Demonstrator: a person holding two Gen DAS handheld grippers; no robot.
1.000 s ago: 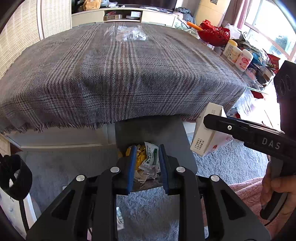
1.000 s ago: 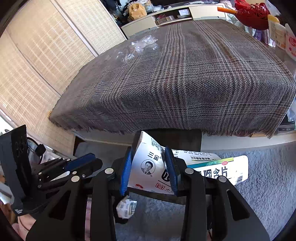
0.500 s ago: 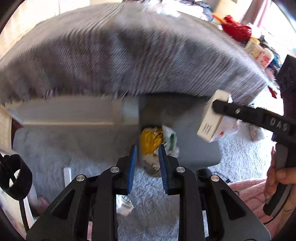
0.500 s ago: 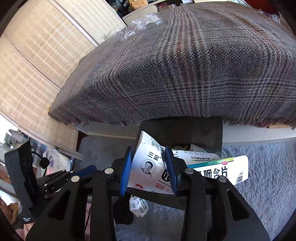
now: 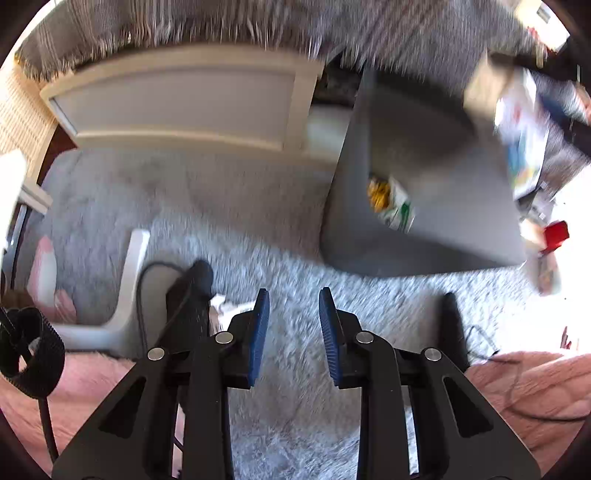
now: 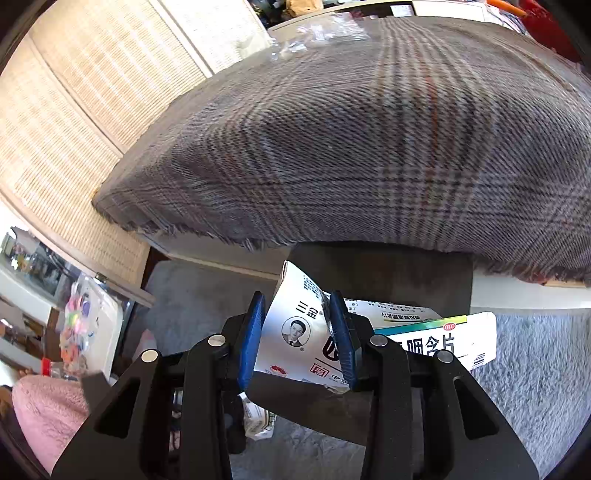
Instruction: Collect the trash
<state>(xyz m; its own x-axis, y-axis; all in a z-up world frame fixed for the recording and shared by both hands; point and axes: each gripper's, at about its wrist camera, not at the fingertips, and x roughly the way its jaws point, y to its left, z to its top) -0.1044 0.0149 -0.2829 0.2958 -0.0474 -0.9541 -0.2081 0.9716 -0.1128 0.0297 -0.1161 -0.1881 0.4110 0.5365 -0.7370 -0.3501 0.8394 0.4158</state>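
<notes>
In the left wrist view my left gripper (image 5: 293, 299) points down at the grey carpet; its jaws are opening and nothing is between them. A crumpled white wrapper (image 5: 221, 306) lies on the carpet just left of its left finger. The grey bin (image 5: 443, 229) stands up and to the right, with yellow and green scraps (image 5: 388, 199) inside. My right gripper (image 6: 297, 299) is shut on a white medicine box (image 6: 295, 332), held in front of the bin (image 6: 388, 273). The box shows blurred (image 5: 517, 122) above the bin. The wrapper (image 6: 258, 417) lies below the right gripper.
A table under a grey plaid cloth (image 6: 369, 147) overhangs the bin, with clear plastic (image 6: 325, 29) at its far end. A white stool leg (image 5: 129, 288) and a black cable (image 5: 155, 269) lie left on the carpet. Pink fabric (image 5: 535, 398) sits at both lower corners.
My left gripper has dropped and tipped down toward the carpet, so the bin has slid to the upper right of its view. The right gripper has come lower and nearer the bin, box still held.
</notes>
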